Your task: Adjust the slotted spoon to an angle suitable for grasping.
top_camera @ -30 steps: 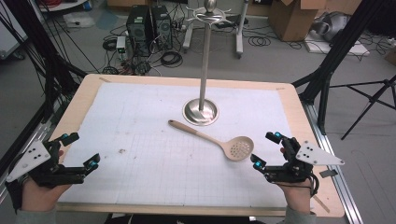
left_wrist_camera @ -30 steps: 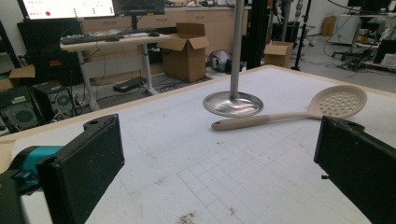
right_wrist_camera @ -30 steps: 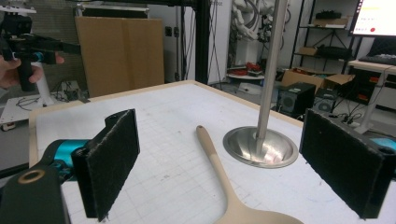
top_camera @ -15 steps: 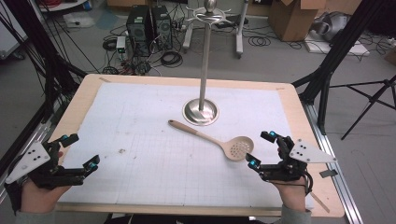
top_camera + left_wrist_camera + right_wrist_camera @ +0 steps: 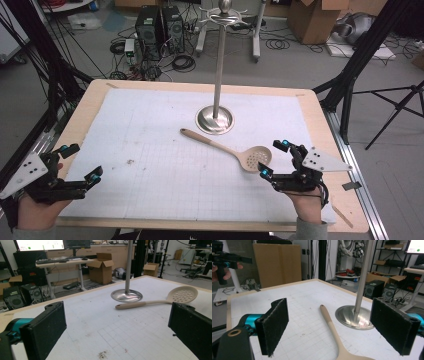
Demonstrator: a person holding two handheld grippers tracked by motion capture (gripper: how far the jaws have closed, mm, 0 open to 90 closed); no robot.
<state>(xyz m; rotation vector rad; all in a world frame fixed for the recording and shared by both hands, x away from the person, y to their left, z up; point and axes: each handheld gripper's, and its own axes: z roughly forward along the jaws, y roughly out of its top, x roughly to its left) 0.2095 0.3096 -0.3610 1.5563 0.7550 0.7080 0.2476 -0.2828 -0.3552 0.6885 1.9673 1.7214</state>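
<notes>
My right gripper [image 5: 274,158], fingers released, closes on the slotted spoon [image 5: 256,158] lying at the stand's [image 5: 215,119] five o'clock on the desk [image 5: 150,150]; next, straddle its bowl and clench.

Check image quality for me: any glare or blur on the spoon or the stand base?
High view: even light, slotted spoon sharp, mild sheen on the stand base. Left gripper view: spoon clear, near jaws soft. Right gripper view: bright reflection on the base, spoon handle slightly soft close up.
</notes>
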